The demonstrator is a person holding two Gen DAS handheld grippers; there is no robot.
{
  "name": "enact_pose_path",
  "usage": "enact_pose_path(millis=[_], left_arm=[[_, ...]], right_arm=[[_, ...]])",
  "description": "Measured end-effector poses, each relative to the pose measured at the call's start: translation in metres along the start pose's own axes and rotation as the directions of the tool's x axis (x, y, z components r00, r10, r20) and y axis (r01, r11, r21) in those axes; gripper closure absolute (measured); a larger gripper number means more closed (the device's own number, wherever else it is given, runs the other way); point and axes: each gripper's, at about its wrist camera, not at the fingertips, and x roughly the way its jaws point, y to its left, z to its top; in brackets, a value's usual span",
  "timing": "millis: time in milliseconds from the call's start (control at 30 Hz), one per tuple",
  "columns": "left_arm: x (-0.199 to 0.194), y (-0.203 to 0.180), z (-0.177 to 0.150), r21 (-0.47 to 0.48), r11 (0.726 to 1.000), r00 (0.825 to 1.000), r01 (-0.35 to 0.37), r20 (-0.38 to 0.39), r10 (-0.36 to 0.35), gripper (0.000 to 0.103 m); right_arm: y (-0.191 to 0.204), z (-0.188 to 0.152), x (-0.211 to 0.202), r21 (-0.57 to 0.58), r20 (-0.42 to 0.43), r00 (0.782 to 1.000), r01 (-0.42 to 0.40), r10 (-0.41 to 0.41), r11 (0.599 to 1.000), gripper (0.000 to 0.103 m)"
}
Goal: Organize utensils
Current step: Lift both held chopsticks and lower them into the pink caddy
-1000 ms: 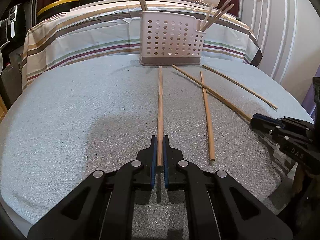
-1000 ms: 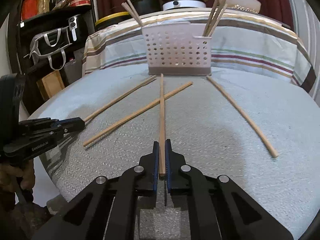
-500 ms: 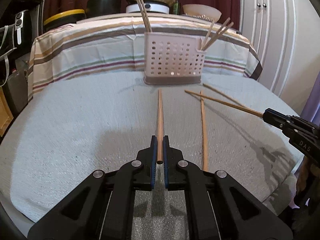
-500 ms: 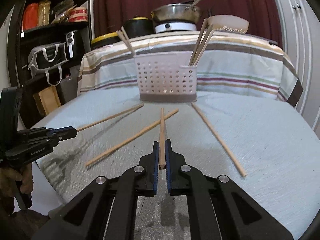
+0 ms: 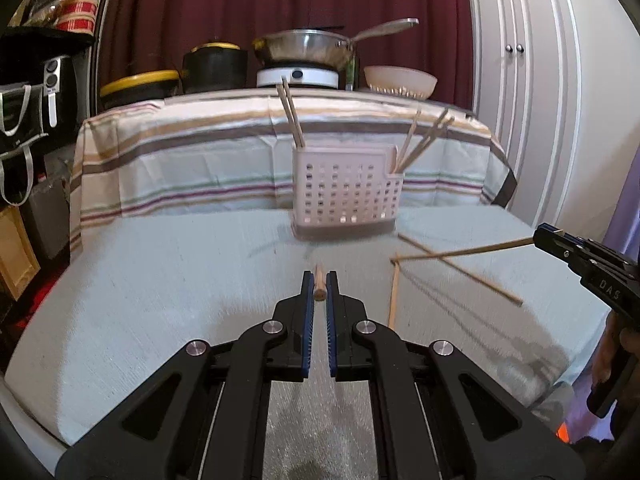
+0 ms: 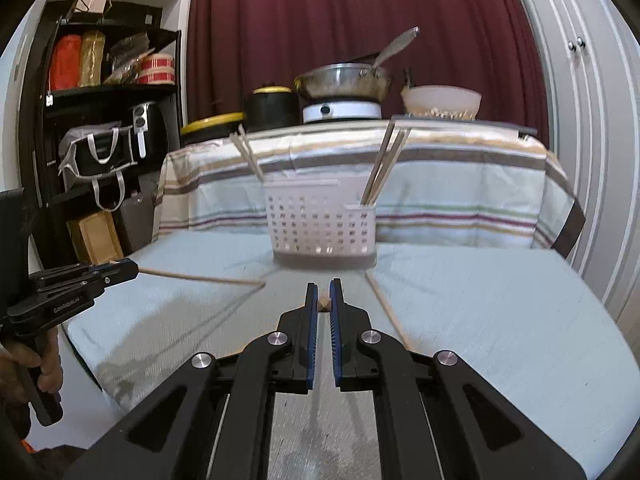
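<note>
A white perforated utensil basket [image 5: 346, 192] [image 6: 322, 220] stands at the far side of the grey-covered table [image 5: 180, 280], with wooden chopsticks leaning in its left [image 5: 292, 120] and right [image 5: 424, 140] compartments. My left gripper [image 5: 319, 278] is shut on a chopstick [image 5: 319, 288] that points at the basket, held off the table. My right gripper [image 6: 324, 294] is shut on another chopstick [image 6: 324, 304], also raised; from the left wrist it shows at the right edge [image 5: 540, 236]. The left gripper [image 6: 130, 266] shows at the left edge of the right wrist view.
Two loose chopsticks [image 5: 394, 292] [image 5: 460, 270] lie on the table right of centre. Behind the basket a striped cloth [image 5: 200, 160] covers a counter with a pan [image 5: 304, 46], pots and a bowl [image 5: 400, 78]. A black shelf [image 6: 100, 120] stands left, white cabinet doors [image 5: 516, 100] right.
Both grippers have risen and tipped more level, each lifting its chopstick off the table. The basket now sits lower and farther in both views.
</note>
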Motion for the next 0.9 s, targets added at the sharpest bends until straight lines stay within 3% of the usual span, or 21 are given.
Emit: enact_pose_path(millis=[400, 900], left_arm=[[-0.017, 0.007, 0.039, 0.001, 1.000, 0.998, -0.018, 0.056, 0.018, 0.097], [0.012, 0.014, 0.076, 0.004, 1.000, 0.999, -0.001, 0.043, 0.001, 0.097]], right_arm=[[-0.011, 0.037, -0.016, 0.021, 0.070, 0.997, 0.010, -0.011, 1.000, 0.096], [-0.010, 0.074, 0.023, -0.010, 0.067, 0.998, -0.018, 0.019, 1.000, 0.096]])
